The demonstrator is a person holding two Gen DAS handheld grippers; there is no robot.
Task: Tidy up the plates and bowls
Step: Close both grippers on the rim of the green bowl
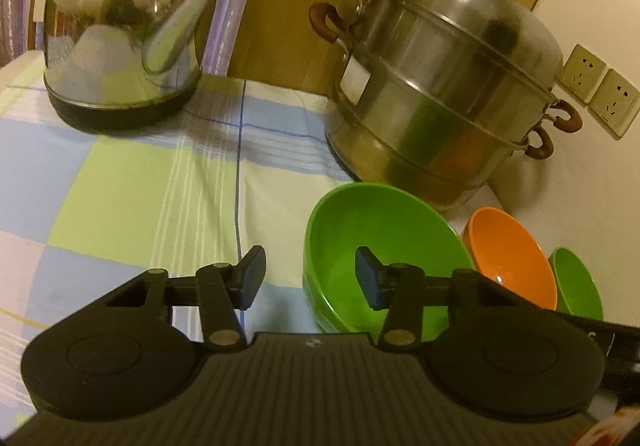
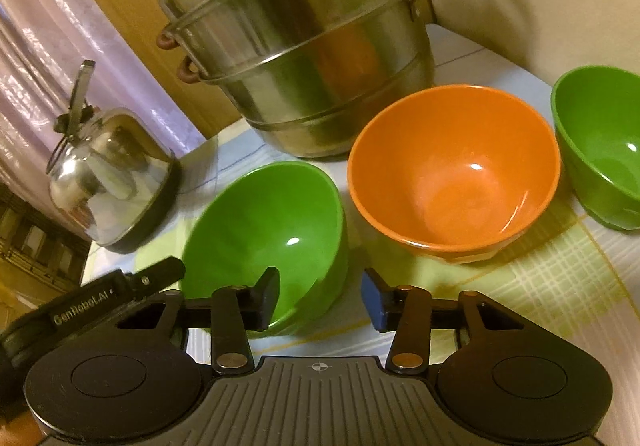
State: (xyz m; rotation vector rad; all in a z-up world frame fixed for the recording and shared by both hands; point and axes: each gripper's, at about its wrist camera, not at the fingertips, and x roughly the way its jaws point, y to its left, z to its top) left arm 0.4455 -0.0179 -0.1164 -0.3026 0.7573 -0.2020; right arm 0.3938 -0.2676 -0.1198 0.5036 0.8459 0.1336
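Bowls: three plastic bowls stand in a row on the checked cloth of the surface [image 1: 132, 182], all upright.
Near green bowl: large green plastic bowl [image 1: 372, 246], lower middle of the left wrist view; seen again at lower centre left of the right wrist view [image 2: 264, 222].
Orange bowl: round orange plastic bowl [image 2: 452, 166], centre right of the right wrist view, just beside the near green bowl; lower right of the left wrist view [image 1: 508, 250].
Far green bowl: second green plastic bowl [image 2: 600, 142], at the right edge of the right wrist view, close to the orange bowl.
Left claw: left claw [image 1: 310, 280], jaws apart; the near rim of the near green bowl lies between them, one finger outside it and one over the bowl's inside. Whether a pad touches the rim I cannot tell.
Right claw: right claw [image 2: 320, 298], jaws apart; the right-hand side of the same green bowl sits between them, not visibly pinched.
Behind the bowls: tall stacked stainless steel steamer pot with brown handles [image 1: 444, 82], just behind the near green and orange bowls, close against a pale wall.
Further left: shiny steel kettle with a dark base [image 1: 120, 42], upper left of the left wrist view, well apart from the bowls.
Wall: two pale sockets [image 1: 596, 86] to the right of the steamer.
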